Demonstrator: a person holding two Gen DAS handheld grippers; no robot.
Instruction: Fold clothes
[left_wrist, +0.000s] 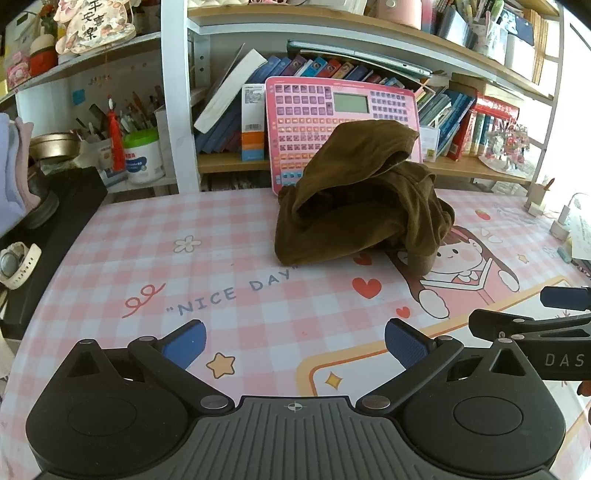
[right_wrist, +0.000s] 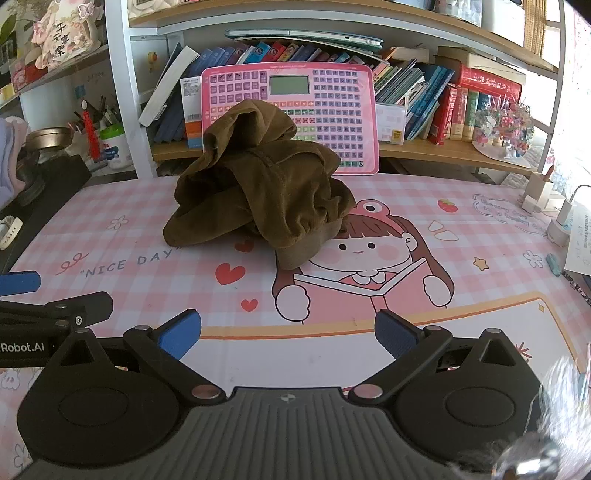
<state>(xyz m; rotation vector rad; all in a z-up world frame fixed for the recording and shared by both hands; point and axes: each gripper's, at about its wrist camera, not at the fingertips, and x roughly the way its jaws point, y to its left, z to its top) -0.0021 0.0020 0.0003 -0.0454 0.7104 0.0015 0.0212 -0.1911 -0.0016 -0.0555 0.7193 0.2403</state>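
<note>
A brown corduroy garment (left_wrist: 362, 199) lies in a crumpled heap at the far middle of the pink checked table mat (left_wrist: 221, 280); it also shows in the right wrist view (right_wrist: 266, 199), with a ribbed cuff hanging at its front. My left gripper (left_wrist: 295, 345) is open and empty, low over the mat, well short of the garment. My right gripper (right_wrist: 288, 334) is open and empty, also near the front edge. Each gripper shows at the side of the other's view: the right gripper (left_wrist: 554, 317) and the left gripper (right_wrist: 44, 306).
A pink toy keyboard (left_wrist: 332, 122) leans against the bookshelf right behind the garment. Books (right_wrist: 424, 96) fill the shelf. A white jar (left_wrist: 142, 157) and pen holder stand at the back left, a black box (left_wrist: 55, 221) with a watch on the left, chargers (right_wrist: 557, 218) on the right.
</note>
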